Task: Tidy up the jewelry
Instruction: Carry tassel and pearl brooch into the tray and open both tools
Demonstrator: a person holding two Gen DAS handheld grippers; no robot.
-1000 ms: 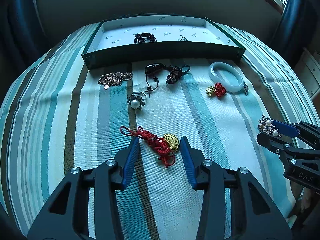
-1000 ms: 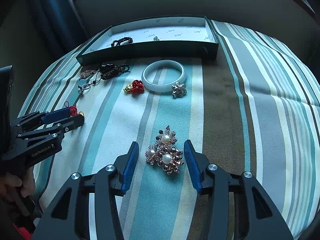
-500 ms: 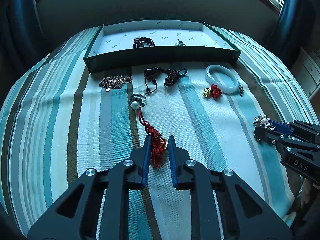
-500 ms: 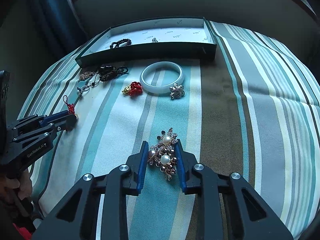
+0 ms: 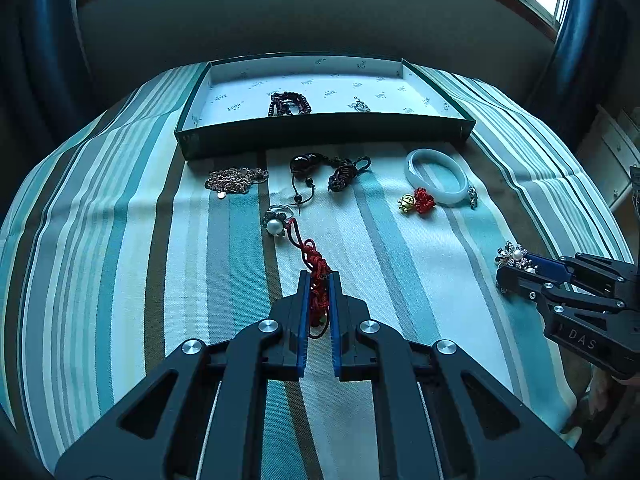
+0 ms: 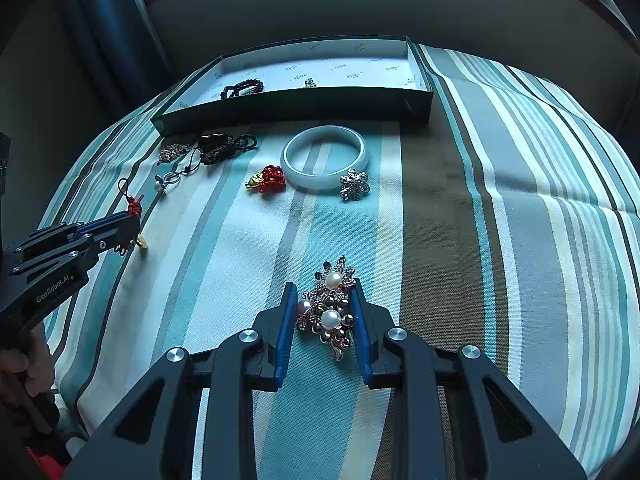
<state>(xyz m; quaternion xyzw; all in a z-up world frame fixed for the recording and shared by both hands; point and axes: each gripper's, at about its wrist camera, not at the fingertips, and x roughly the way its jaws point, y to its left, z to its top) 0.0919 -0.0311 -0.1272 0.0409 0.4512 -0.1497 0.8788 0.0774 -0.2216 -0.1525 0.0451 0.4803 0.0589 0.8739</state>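
Tray (image 5: 320,136): green-walled, white-lined, upper centre of both views, on the striped cloth (image 5: 120,280) of the bench. Stowed so far, two pieces: a dark bead bracelet (image 5: 289,103) left of centre on the tray floor and a small silver piece (image 5: 361,105) right of centre. Still out on the cloth, in a row just below the tray wall: a chain (image 5: 234,178) at the left, a black cord pendant (image 5: 306,164) and a dark knotted cord (image 5: 346,170) in the middle, a pale bangle (image 5: 436,176) at the right with a red-and-gold charm (image 5: 418,202) and a silver flower brooch (image 6: 354,185) just beside it. A pearl ring (image 5: 276,222) lies below the chain, touching the loop of the red tassel (image 5: 316,276). In hand: left claw (image 5: 319,280), lower centre of its view, pressed together and pinching the tassel, whose loop trails up the frame across the cloth. Right claw (image 6: 323,292), lower centre of its view, pinching the pearl brooch (image 6: 328,312) between its blue pads, jaws narrowed to the brooch's width. Neither piece looks lifted clear of the cloth yet. Judgement: early stage; two items filed, two gripped and awaiting carriage to the tray, seven loose pieces remaining.
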